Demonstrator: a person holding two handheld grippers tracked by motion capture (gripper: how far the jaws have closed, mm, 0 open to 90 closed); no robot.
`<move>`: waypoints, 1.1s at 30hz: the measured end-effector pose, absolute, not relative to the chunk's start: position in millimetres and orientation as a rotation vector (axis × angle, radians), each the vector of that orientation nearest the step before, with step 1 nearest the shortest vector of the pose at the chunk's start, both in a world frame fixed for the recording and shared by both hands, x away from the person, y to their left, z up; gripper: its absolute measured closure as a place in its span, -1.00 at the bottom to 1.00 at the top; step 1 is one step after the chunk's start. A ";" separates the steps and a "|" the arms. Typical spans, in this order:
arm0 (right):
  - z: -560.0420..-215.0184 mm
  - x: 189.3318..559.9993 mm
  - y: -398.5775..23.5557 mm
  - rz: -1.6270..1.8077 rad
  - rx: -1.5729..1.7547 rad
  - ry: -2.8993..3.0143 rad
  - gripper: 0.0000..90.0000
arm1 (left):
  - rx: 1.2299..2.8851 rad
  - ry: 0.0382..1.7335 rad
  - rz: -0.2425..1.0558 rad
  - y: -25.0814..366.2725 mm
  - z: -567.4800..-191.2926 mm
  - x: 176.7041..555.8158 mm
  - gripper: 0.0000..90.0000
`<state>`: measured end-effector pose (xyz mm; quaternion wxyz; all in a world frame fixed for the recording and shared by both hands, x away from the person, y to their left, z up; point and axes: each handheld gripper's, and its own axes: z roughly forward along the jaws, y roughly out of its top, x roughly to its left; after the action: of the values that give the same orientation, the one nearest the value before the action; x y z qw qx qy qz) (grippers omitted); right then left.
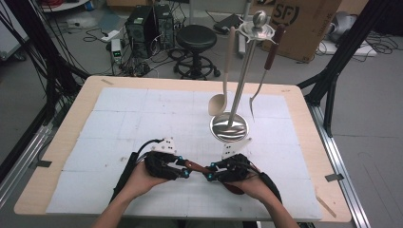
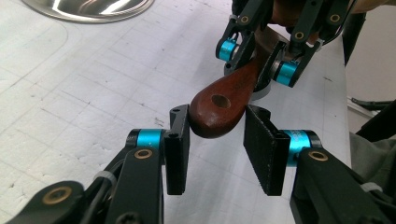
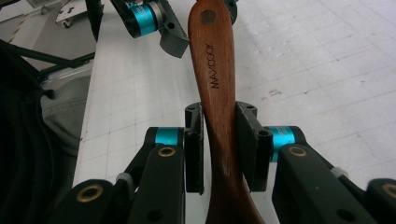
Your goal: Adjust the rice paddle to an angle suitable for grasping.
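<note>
The right gripper (image 3: pixel 219 144) jaws hold the wooden handle (image 3: pixel 217 93) tight, its holed end sits between the half-open left gripper (image 2: pixel 217 149) jaws, touching one, so the hand-over looks half done, and hanging it on the utensil rack (image 1: pixel 242 80) beyond is left.

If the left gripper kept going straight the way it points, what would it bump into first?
The left gripper would first meet the rounded end of the brown wooden handle lying between its jaws, then probably the right gripper clamped further along it.
</note>
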<state>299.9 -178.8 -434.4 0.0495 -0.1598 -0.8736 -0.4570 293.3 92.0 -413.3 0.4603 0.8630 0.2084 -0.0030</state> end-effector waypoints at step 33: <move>-430.0 300.7 -172.6 -1.442 -0.594 -2.576 0.58 | 2.108 0.515 -0.015 94.5 -411.9 293.9 0.33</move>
<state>300.7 -172.6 -430.0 0.0652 -0.1970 -0.8536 -0.4779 293.9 94.5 -411.9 0.4670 0.8589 0.2100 -0.0059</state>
